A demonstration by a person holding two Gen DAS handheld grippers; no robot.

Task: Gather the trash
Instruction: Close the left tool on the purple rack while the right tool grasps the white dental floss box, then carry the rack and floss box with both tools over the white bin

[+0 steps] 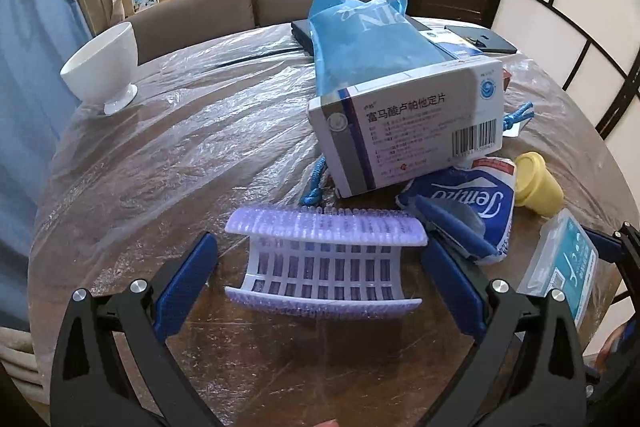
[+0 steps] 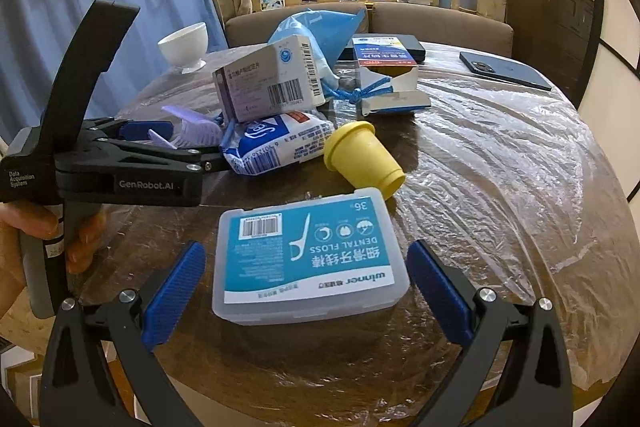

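We see the left gripper (image 1: 320, 271) with its jaws spread wide around a purple-and-white plastic mesh piece (image 1: 324, 261) lying on the plastic-covered table (image 1: 180, 147), pads apart from it on both sides. The right gripper (image 2: 306, 281) is likewise wide open, straddling the dental floss box (image 2: 308, 259) without touching. Taking the floss box as landmark: a yellow cup (image 2: 362, 159) lies tipped just behind it, a tissue pack (image 2: 276, 143) behind-left, and a medicine carton (image 2: 268, 83) farther back, seemingly propped on the pack.
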